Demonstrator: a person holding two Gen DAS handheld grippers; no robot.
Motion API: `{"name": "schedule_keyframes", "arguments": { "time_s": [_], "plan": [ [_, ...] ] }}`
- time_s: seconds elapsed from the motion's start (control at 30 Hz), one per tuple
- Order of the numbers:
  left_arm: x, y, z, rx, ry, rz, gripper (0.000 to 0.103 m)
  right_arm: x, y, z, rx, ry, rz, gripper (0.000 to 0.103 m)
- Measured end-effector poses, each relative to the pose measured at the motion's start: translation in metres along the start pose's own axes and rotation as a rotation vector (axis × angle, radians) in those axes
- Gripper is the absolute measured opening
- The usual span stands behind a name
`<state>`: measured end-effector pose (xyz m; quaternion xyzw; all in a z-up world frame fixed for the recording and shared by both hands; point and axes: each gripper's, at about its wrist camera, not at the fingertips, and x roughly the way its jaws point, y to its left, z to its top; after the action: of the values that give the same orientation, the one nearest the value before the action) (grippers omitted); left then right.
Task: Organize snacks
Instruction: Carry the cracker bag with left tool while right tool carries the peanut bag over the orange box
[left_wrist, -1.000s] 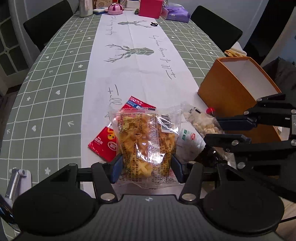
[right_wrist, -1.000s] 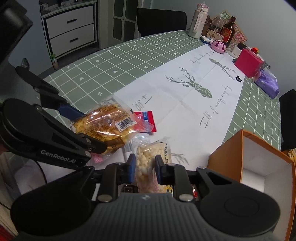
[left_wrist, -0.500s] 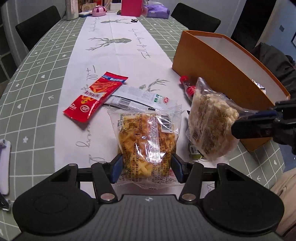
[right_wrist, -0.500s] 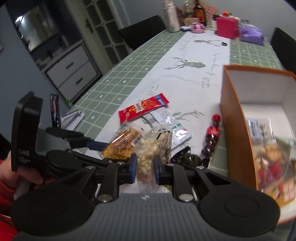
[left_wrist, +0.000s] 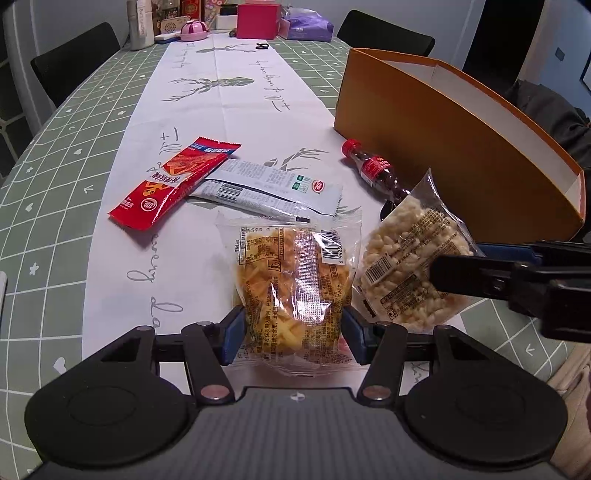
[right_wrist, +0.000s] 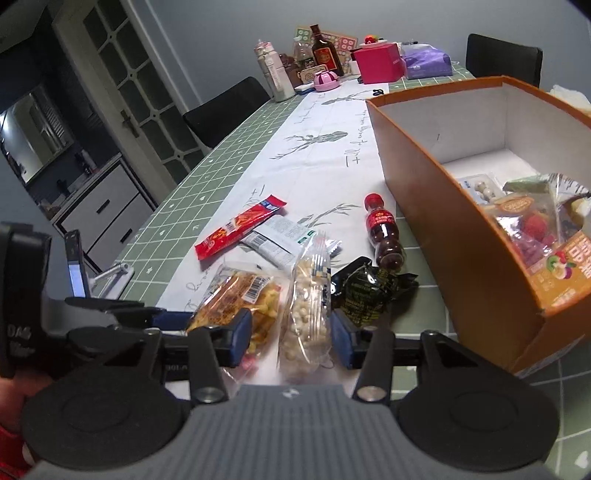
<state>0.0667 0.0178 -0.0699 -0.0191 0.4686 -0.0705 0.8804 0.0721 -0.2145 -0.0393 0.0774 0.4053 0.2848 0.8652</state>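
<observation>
My left gripper (left_wrist: 293, 334) is shut on a clear bag of yellow crackers (left_wrist: 293, 275), held above the table; the bag also shows in the right wrist view (right_wrist: 240, 299). My right gripper (right_wrist: 291, 334) has its jaws spread wide around a clear bag of white puffed snacks (right_wrist: 308, 295), which stands between them without the pads pressing it; the same bag shows in the left wrist view (left_wrist: 410, 254). The orange box (right_wrist: 454, 221) stands to the right with several snack packs inside.
On the white runner lie a red snack packet (left_wrist: 173, 181), a grey-white packet (left_wrist: 269, 188), a small cola bottle (right_wrist: 382, 230) and a black wrapped snack (right_wrist: 367, 290). Bottles, a pink box and a purple pack stand at the table's far end (right_wrist: 376, 62).
The right gripper's jaws have opened from a tight grip on the puffed snack bag. Both grippers have shifted, the right one closer to the orange box.
</observation>
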Motion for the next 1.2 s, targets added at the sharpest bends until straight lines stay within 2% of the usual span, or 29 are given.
{"name": "schedule_keyframes", "arguments": {
  "time_s": [0.07, 0.13, 0.37, 0.53, 0.63, 0.67, 0.8, 0.93, 1.2],
  "plan": [
    [0.001, -0.001, 0.0, 0.016, -0.002, 0.0, 0.065, 0.006, 0.001, -0.001, 0.001, -0.006, -0.001, 0.045],
    [0.001, 0.0, -0.001, 0.019, -0.003, -0.004, 0.067, 0.01, 0.0, -0.003, 0.012, -0.017, 0.005, 0.035],
    [0.006, 0.0, 0.002, 0.008, -0.014, 0.001, 0.085, 0.011, 0.0, -0.002, -0.012, -0.042, -0.025, 0.034],
    [0.013, -0.008, 0.005, 0.055, 0.006, 0.04, 0.088, 0.012, 0.003, 0.007, -0.054, -0.014, -0.043, 0.026],
    [0.016, -0.008, 0.008, 0.068, 0.033, 0.056, 0.086, 0.015, 0.008, 0.014, -0.111, 0.034, -0.065, 0.023],
    [0.017, -0.007, 0.009, 0.067, 0.037, 0.05, 0.081, 0.016, 0.01, 0.017, -0.134, 0.055, -0.072, 0.023],
    [0.017, -0.006, 0.012, 0.074, 0.053, 0.043, 0.079, 0.018, 0.016, 0.025, -0.219, 0.136, -0.079, 0.023],
    [0.015, -0.006, 0.015, 0.087, 0.068, 0.034, 0.071, 0.02, 0.022, 0.033, -0.282, 0.201, -0.085, 0.022],
    [0.0, -0.003, 0.034, 0.132, 0.128, -0.009, 0.065, 0.002, 0.037, 0.051, -0.371, 0.238, -0.077, 0.02]
  ]
}}
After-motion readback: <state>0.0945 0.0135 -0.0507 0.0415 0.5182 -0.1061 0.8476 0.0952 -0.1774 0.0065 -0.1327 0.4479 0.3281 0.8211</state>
